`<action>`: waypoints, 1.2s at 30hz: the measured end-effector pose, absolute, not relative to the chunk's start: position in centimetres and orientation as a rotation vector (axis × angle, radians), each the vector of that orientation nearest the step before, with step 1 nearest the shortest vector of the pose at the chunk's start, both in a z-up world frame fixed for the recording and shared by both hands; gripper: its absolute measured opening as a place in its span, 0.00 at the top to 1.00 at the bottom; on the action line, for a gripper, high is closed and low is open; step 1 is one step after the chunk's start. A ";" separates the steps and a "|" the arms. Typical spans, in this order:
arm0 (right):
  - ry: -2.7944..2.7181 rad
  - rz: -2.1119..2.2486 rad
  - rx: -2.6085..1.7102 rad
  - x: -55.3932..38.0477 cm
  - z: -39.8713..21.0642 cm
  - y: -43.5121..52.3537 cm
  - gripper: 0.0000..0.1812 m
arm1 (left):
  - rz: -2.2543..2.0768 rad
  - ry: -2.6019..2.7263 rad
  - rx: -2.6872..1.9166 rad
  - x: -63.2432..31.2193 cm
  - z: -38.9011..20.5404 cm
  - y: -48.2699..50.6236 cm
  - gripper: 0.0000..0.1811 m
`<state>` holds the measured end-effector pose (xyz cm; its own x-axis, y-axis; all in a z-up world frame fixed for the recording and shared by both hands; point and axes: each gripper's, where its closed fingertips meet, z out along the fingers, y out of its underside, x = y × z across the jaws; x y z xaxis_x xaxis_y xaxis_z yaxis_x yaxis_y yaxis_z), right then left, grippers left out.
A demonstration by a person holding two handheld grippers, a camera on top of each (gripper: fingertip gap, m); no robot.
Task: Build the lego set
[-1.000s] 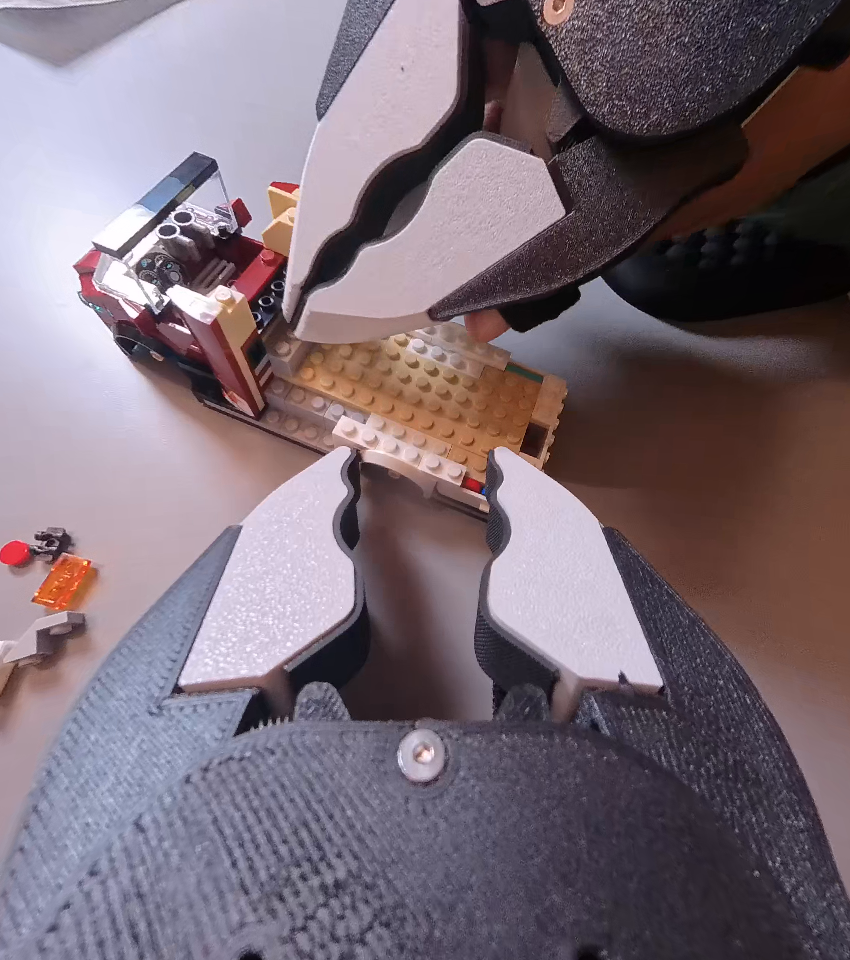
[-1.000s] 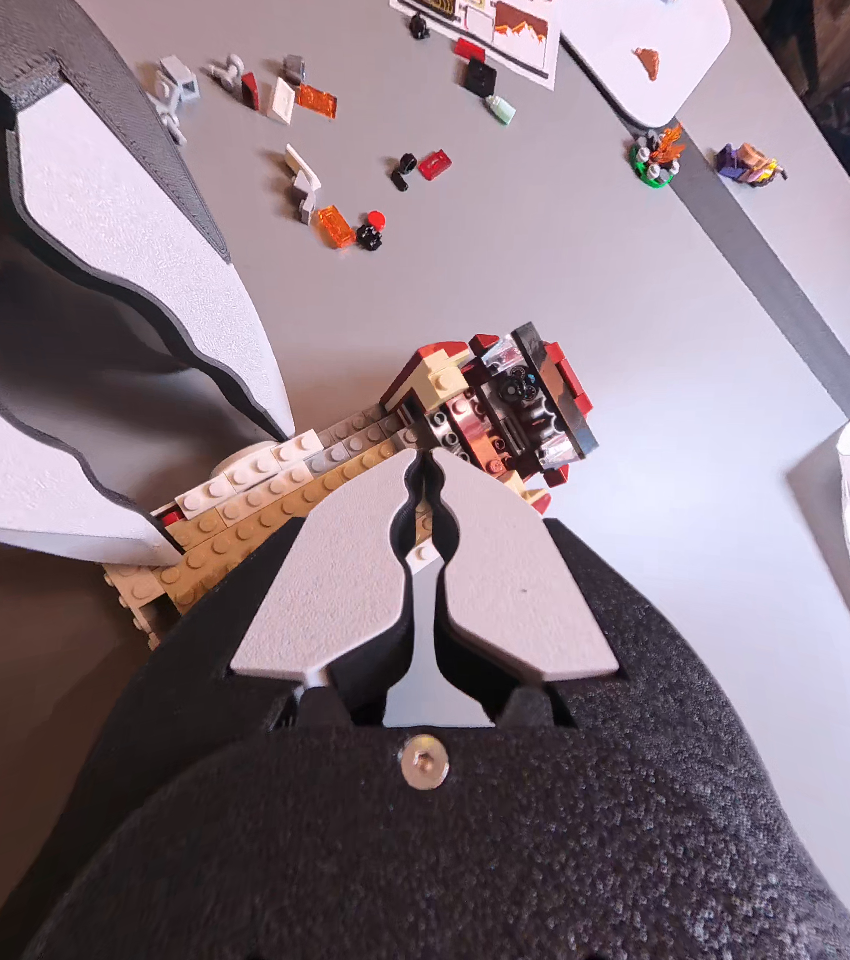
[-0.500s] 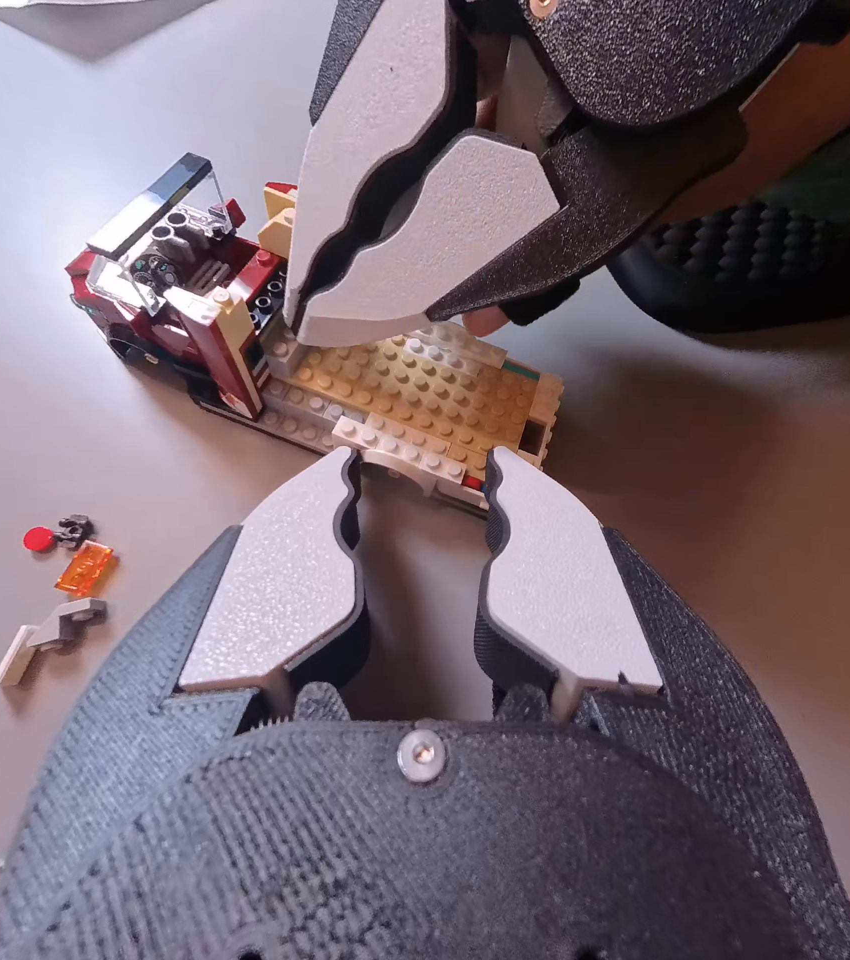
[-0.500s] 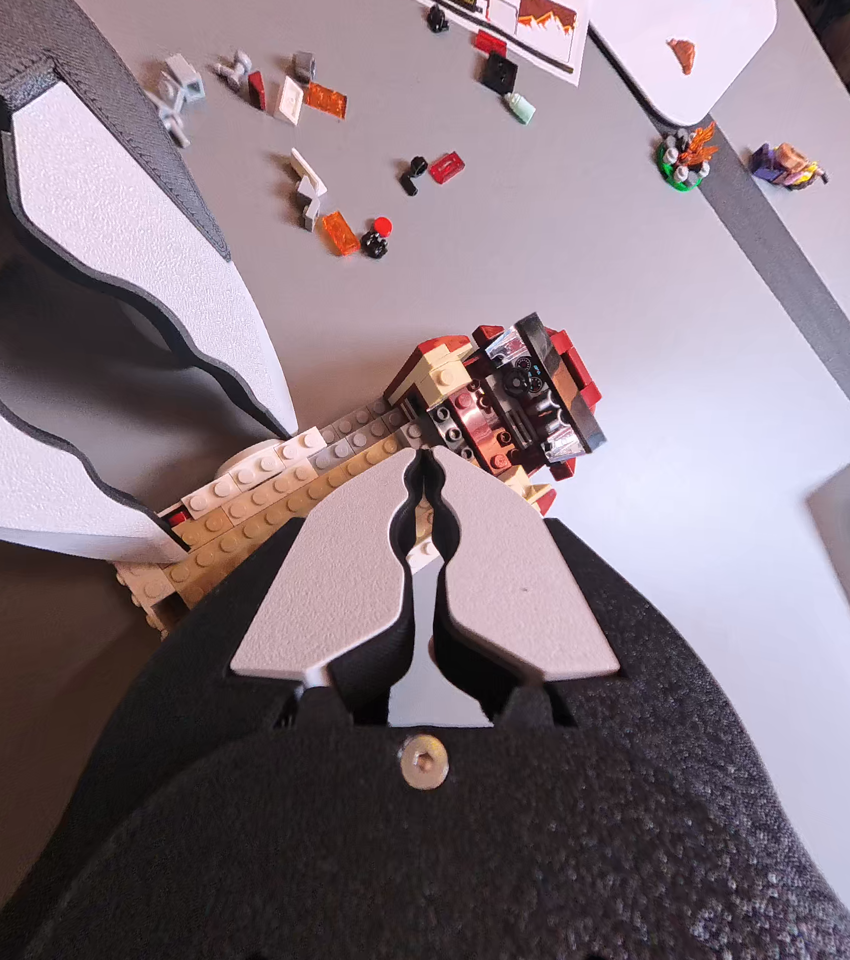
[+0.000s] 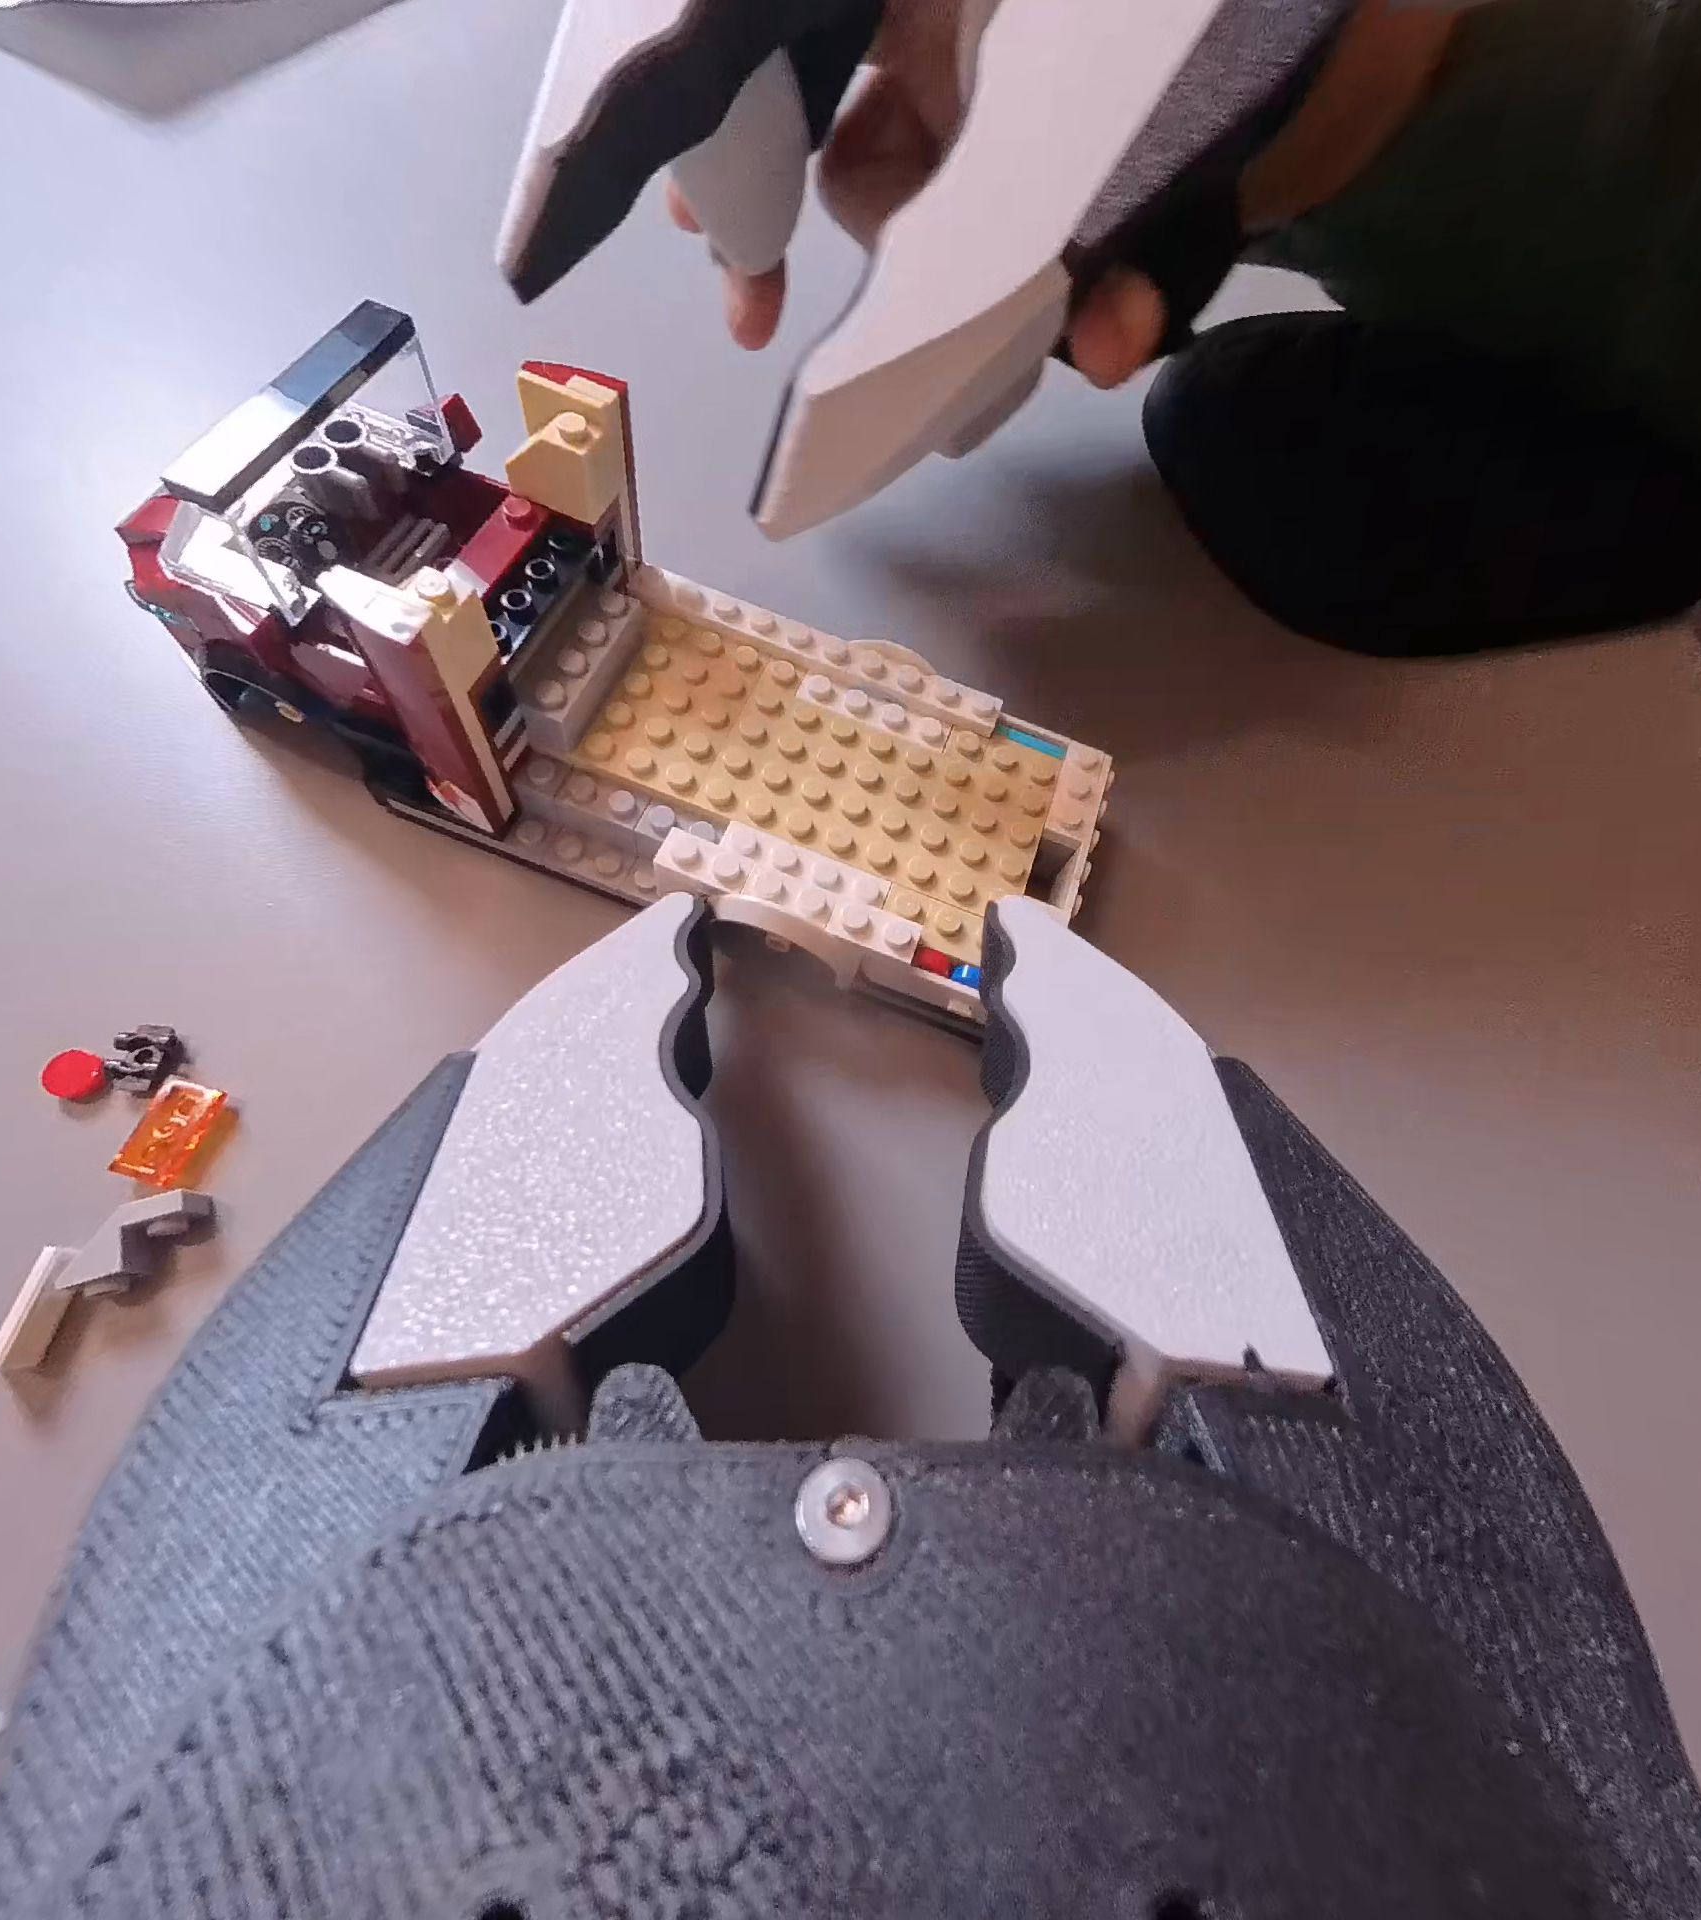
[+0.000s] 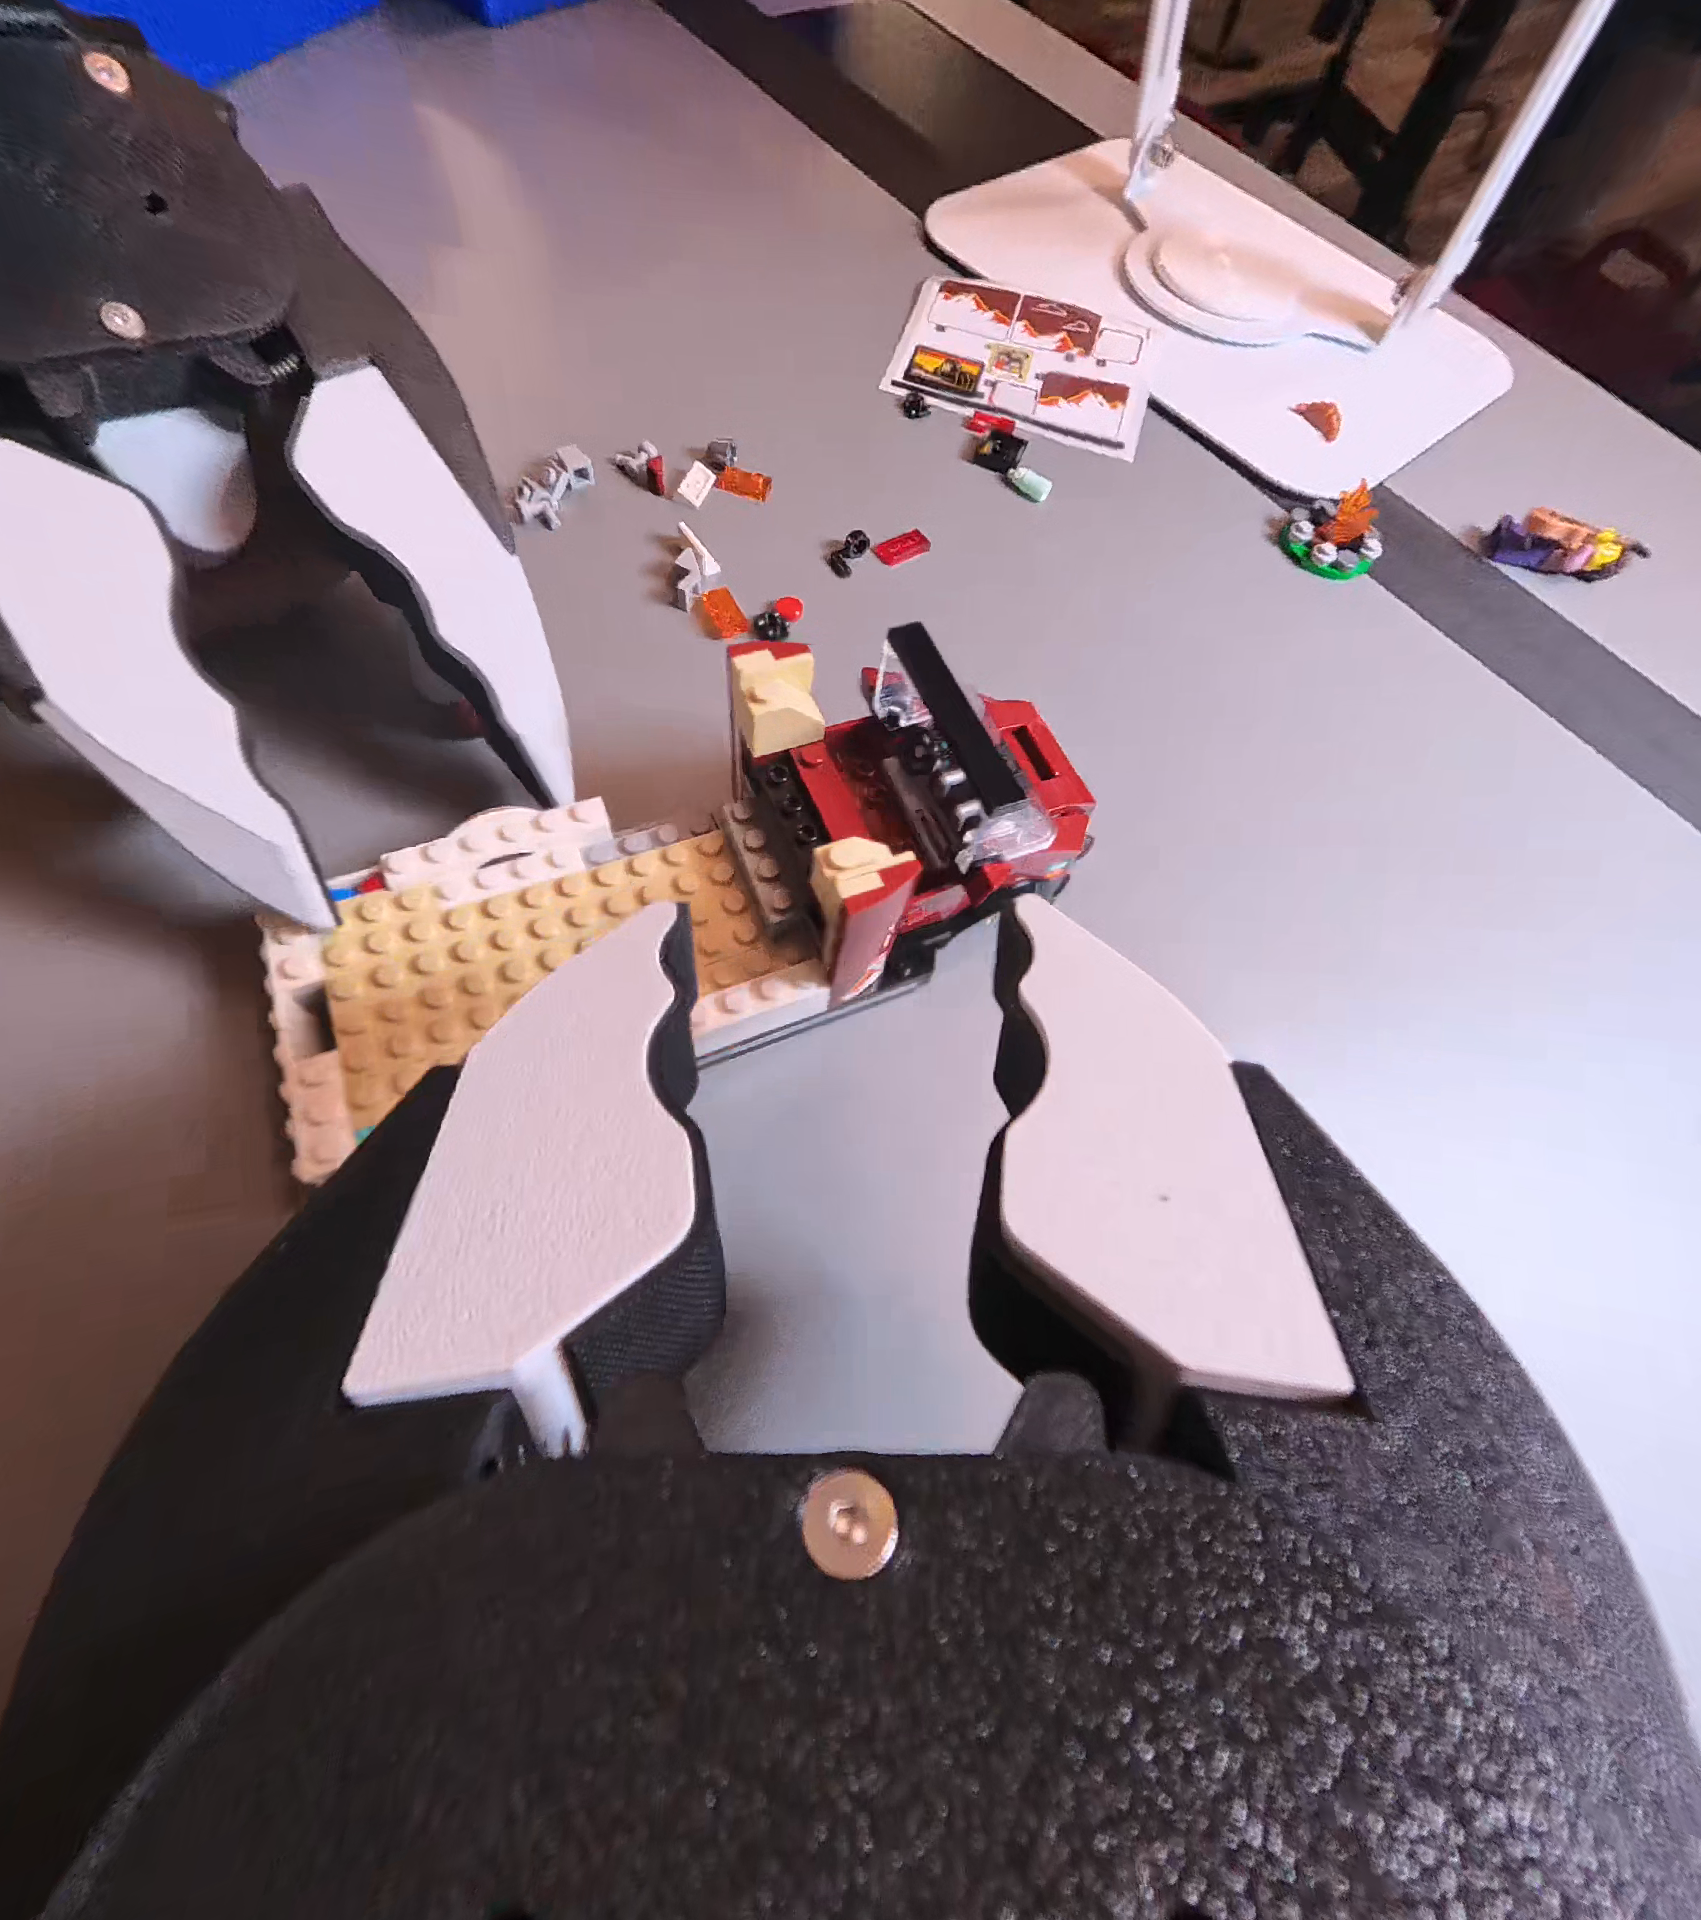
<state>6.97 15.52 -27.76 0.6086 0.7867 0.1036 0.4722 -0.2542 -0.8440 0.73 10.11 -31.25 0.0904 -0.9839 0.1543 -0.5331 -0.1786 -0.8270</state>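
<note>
Truck (image 5: 680, 717) apparently untouched between both spread grippers.

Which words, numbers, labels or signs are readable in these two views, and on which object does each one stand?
Nothing can be read clearly.
Sticker sheet, beside the white stand: coloured pictures; any writing is too small to read.
Printed dial tile, in the cab of the lego truck: the marks are too small to read.
No other text shows in either view.
</note>
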 end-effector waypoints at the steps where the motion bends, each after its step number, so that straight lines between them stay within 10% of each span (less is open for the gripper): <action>1: -1.015 0.459 -1.892 7.0 -27.8 16.0 0.72 | -0.980 1.495 -1.778 0.7 -31.2 10.1 0.73; 6: -1.151 0.470 -1.849 6.5 -28.7 16.8 0.89 | -0.922 1.457 -1.780 -0.3 -30.8 10.5 0.69; 23: -0.880 0.258 -2.069 5.2 -28.9 11.4 0.88 | -0.541 1.444 -1.908 -2.2 -32.4 6.2 0.46; 36: -0.984 0.328 -1.986 2.6 -29.0 9.9 0.90 | -0.549 1.422 -1.973 -5.8 -33.2 9.6 0.57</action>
<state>2.60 9.86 -28.98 0.6526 0.7458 0.1338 0.5161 -0.3082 -0.7991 -5.82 9.57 -33.17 0.3282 -0.9441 -0.0313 -0.6786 -0.2126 -0.7031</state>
